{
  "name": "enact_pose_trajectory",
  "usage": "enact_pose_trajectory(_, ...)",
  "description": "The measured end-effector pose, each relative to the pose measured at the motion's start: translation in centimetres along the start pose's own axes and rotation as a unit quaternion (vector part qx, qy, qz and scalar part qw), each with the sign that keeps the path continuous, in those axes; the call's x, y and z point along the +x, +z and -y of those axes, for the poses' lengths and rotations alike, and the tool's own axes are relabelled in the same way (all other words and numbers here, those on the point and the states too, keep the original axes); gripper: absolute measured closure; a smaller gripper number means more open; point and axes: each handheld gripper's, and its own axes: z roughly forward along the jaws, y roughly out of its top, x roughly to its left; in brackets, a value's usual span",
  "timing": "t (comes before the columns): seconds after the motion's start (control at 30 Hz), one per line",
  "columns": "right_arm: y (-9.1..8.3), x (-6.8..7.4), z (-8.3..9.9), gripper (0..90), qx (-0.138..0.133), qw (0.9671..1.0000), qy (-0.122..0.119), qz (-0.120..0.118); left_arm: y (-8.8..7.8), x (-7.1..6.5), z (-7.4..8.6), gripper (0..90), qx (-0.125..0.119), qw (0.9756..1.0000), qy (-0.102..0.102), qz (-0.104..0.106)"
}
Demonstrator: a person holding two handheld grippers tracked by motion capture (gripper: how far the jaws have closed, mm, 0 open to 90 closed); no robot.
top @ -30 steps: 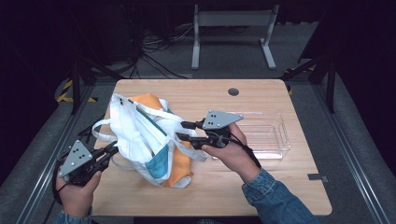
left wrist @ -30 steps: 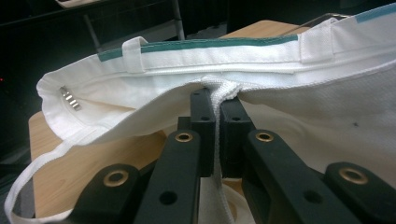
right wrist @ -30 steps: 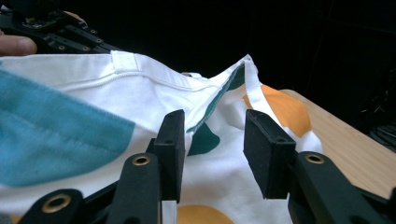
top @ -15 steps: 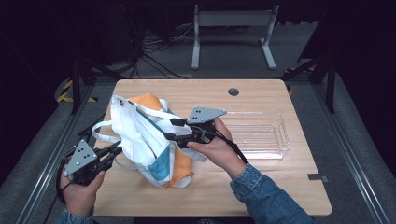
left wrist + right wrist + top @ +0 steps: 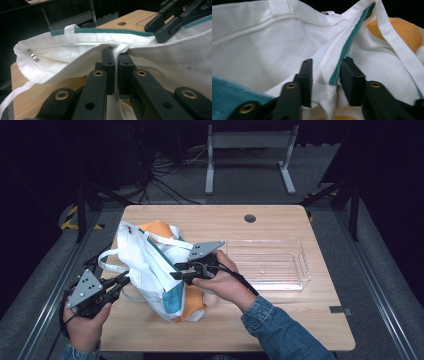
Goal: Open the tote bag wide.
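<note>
Tote bag (image 5: 150,270) rim pinched by left claw (image 5: 121,281); right claw (image 5: 176,271) closing around its teal-trimmed edge, not yet clamped.

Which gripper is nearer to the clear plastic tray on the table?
Right. The right gripper works at the tote bag just beside the clear plastic tray; the left gripper clamps the bag's far side, away from the tray.
</note>
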Motion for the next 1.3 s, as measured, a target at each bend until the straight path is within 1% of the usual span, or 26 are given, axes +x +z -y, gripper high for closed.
enact_pose_trajectory(0.03, -0.1, 0.0, 0.0, 78.8, -0.001, 1.0000, 0.004, -0.003, 0.0, 0.0, 0.0, 86.7, 0.001, 1.0000, 0.004, 0.000)
enact_pose_trajectory(0.07, -0.3, 0.0, 0.0, 82.5, -0.001, 1.0000, 0.003, -0.001, 0.1, -0.1, 0.0, 86.7, 0.001, 1.0000, 0.004, 0.001)
enact_pose_trajectory(0.1, -0.5, -0.1, 0.0, 85.7, -0.002, 1.0000, 0.001, 0.000, 0.1, -0.2, 0.0, 86.7, 0.002, 1.0000, 0.009, -0.001)
enact_pose_trajectory(0.17, -1.0, -0.1, -0.1, 88.5, -0.009, 0.9999, -0.002, 0.006, 0.0, -0.2, -0.1, 86.8, 0.000, 1.0000, 0.009, -0.002)
enact_pose_trajectory(0.23, -1.2, -0.1, -0.1, 88.9, -0.013, 0.9999, -0.004, 0.009, -0.1, -0.1, -0.1, 86.8, -0.001, 0.9999, 0.010, -0.003)
enact_pose_trajectory(0.27, -1.6, -0.1, -0.2, 89.1, -0.021, 0.9997, -0.004, 0.013, -0.2, -0.1, -0.1, 86.9, -0.002, 1.0000, 0.005, -0.005)
enact_pose_trajectory(0.3, -2.1, -0.2, -0.3, 89.3, -0.030, 0.9993, -0.006, 0.020, -0.3, 0.1, -0.1, 87.0, -0.004, 0.9999, 0.008, -0.008)
enact_pose_trajectory(0.37, -2.9, -0.3, -0.5, 89.5, -0.040, 0.9984, -0.015, 0.037, -0.6, 0.3, -0.1, 87.1, -0.008, 0.9999, 0.002, -0.012)
enact_pose_trajectory(0.4, -3.5, -0.3, -0.5, 89.6, -0.047, 0.9977, -0.018, 0.045, -0.8, 0.4, -0.2, 87.1, -0.008, 0.9999, 0.004, -0.015)
enact_pose_trajectory(0.5, -4.6, -0.6, -0.4, 89.7, -0.055, 0.9963, -0.020, 0.063, -1.2, 0.6, -0.3, 87.2, -0.012, 0.9997, 0.001, -0.022)
enact_pose_trajectory(0.57, -5.3, -0.8, -0.3, 89.7, -0.063, 0.9953, -0.017, 0.073, -1.4, 0.8, -0.4, 87.3, -0.014, 0.9996, 0.003, -0.026)
enact_pose_trajectory(0.63, -6.1, -0.9, -0.2, 89.9, -0.070, 0.9938, -0.019, 0.085, -1.5, 0.8, -0.5, 87.4, -0.013, 0.9994, 0.006, -0.031)
enact_pose_trajectory(0.73, -7.1, -0.9, -0.2, 89.9, -0.076, 0.9916, -0.028, 0.100, -1.6, 1.0, -0.8, 87.5, -0.016, 0.9992, 0.005, -0.036)
enact_pose_trajectory(0.87, -8.4, -0.7, -0.3, 90.0, -0.081, 0.9888, -0.040, 0.119, -1.4, 1.3, -1.7, 87.5, -0.022, 0.9989, 0.009, -0.041)
enact_pose_trajectory(0.9, -8.9, -0.6, -0.3, 90.0, -0.084, 0.9871, -0.044, 0.129, -1.3, 1.3, -2.0, 87.6, -0.023, 0.9988, 0.015, -0.041)
enact_pose_trajectory(0.93, -8.9, -0.6, -0.3, 90.0, -0.084, 0.9871, -0.044, 0.129, -1.2, 1.3, -2.3, 87.6, -0.024, 0.9987, 0.017, -0.041)
enact_pose_trajectory(0.97, -9.6, -0.5, -0.4, 90.0, -0.087, 0.9849, -0.049, 0.141, -0.9, 1.2, -2.7, 87.6, -0.025, 0.9987, 0.020, -0.040)
enact_pose_trajectory(1.0, -9.6, -0.5, -0.4, 90.0, -0.087, 0.9849, -0.049, 0.141, -0.9, 1.2, -2.7, 87.6, -0.025, 0.9987, 0.020, -0.040)
enact_pose_trajectory(1.03, -9.8, -0.4, -0.4, 90.0, -0.089, 0.9840, -0.051, 0.146, -0.7, 1.0, -3.0, 87.6, -0.025, 0.9985, 0.027, -0.039)
enact_pose_trajectory(1.07, -10.3, -0.3, -0.4, 90.0, -0.090, 0.9821, -0.056, 0.156, -0.5, 0.9, -3.2, 87.6, -0.024, 0.9985, 0.031, -0.039)
enact_pose_trajectory(1.13, -10.9, -0.1, -0.3, 90.0, -0.090, 0.9799, -0.059, 0.168, -0.1, 0.6, -3.2, 87.6, -0.020, 0.9987, 0.033, -0.032)
enact_pose_trajectory(1.23, -11.5, -0.1, 0.4, 90.0, -0.087, 0.9787, -0.053, 0.178, 0.5, 0.1, -2.9, 87.6, -0.008, 0.9987, 0.043, -0.027)
enact_pose_trajectory(1.27, -11.7, -0.1, 0.8, 90.0, -0.086, 0.9784, -0.049, 0.181, 0.7, 0.0, -2.8, 87.6, -0.004, 0.9988, 0.043, -0.024)
enact_pose_trajectory(1.3, -11.8, -0.2, 1.2, 90.0, -0.085, 0.9784, -0.045, 0.183, 0.9, -0.1, -2.7, 87.6, 0.001, 0.9987, 0.048, -0.020)
